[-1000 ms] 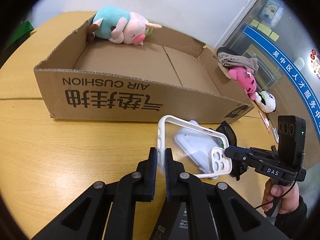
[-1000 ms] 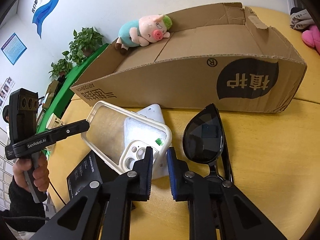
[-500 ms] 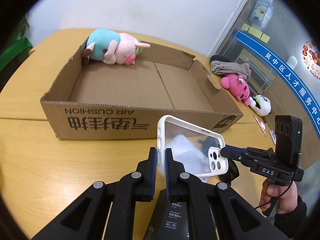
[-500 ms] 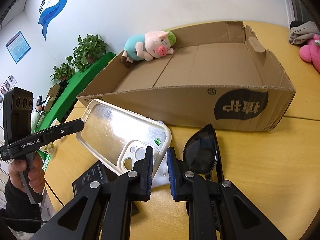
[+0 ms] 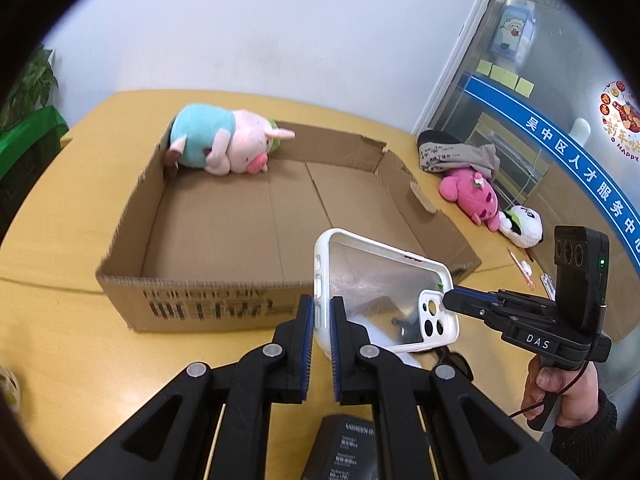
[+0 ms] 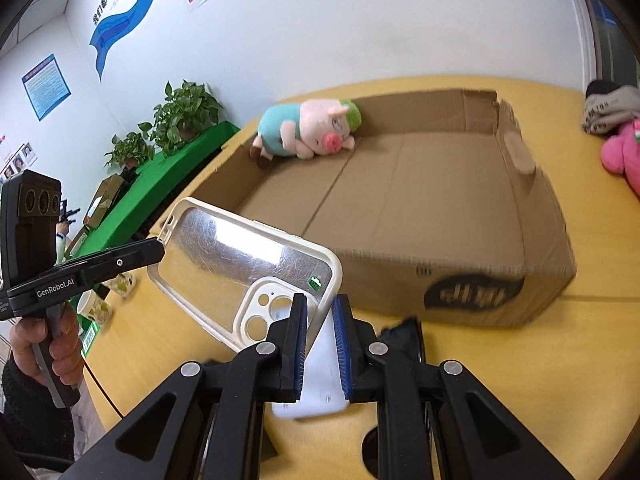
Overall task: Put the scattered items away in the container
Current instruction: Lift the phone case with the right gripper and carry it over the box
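Observation:
A white-rimmed clear phone case [image 5: 384, 292] [image 6: 240, 256] hangs in the air in front of the open cardboard box [image 5: 200, 284] [image 6: 440, 272]. My left gripper [image 5: 322, 312] is shut on the case's plain end. My right gripper [image 6: 320, 312] is shut on the corner beside the camera cutout. In each view the other gripper comes in from the side, the right gripper [image 5: 452, 300] and the left gripper [image 6: 158, 248]. A pink pig plush [image 5: 228, 144] [image 6: 308, 132] in a teal shirt lies in the box's far corner.
On the yellow table under the case lie black sunglasses [image 6: 404, 336], a white flat item [image 6: 316, 392] and a black carton [image 5: 348, 448]. A pink plush [image 5: 472, 192], a white plush [image 5: 522, 226] and grey cloth [image 5: 456, 156] sit right of the box. Cups [image 6: 96, 304] stand at the left.
Both grippers have risen together with the phone case held between them. The case is now above the table items, and more of the box floor shows.

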`<act>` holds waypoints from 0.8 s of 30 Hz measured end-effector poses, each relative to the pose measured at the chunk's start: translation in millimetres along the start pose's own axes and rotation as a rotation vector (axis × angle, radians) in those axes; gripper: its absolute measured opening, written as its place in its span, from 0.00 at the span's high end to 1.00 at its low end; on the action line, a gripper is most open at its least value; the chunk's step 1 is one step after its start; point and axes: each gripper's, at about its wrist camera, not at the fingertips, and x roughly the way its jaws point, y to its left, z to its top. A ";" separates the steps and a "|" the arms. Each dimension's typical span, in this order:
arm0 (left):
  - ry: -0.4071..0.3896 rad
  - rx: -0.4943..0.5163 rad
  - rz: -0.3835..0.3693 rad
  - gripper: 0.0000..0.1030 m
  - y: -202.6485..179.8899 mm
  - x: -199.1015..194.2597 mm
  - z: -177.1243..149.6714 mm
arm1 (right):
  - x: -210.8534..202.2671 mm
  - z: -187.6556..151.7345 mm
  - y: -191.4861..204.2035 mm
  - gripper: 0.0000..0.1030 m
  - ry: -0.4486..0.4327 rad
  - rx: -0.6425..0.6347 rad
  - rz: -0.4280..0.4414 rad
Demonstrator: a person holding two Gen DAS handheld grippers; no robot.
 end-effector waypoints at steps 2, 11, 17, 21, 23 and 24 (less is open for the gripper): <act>-0.017 0.007 0.003 0.94 0.1 -1.4 10.2 | -1.0 10.2 0.6 0.86 -0.013 -0.010 -0.001; -0.060 0.036 0.016 0.94 3.0 6.5 65.0 | 2.5 69.6 -1.6 0.86 -0.068 -0.053 -0.014; -0.072 0.078 0.023 0.94 0.6 22.1 105.4 | 9.7 113.8 -14.7 0.88 -0.092 -0.061 -0.035; -0.073 0.109 0.032 0.93 -3.0 38.8 131.2 | 13.2 144.3 -28.9 0.89 -0.114 -0.053 -0.053; -0.073 0.109 0.028 0.93 -3.0 48.5 143.1 | 16.2 159.8 -36.6 0.90 -0.122 -0.052 -0.068; -0.073 0.109 0.028 0.93 -3.3 54.6 150.0 | 17.9 167.5 -40.8 0.90 -0.125 -0.052 -0.076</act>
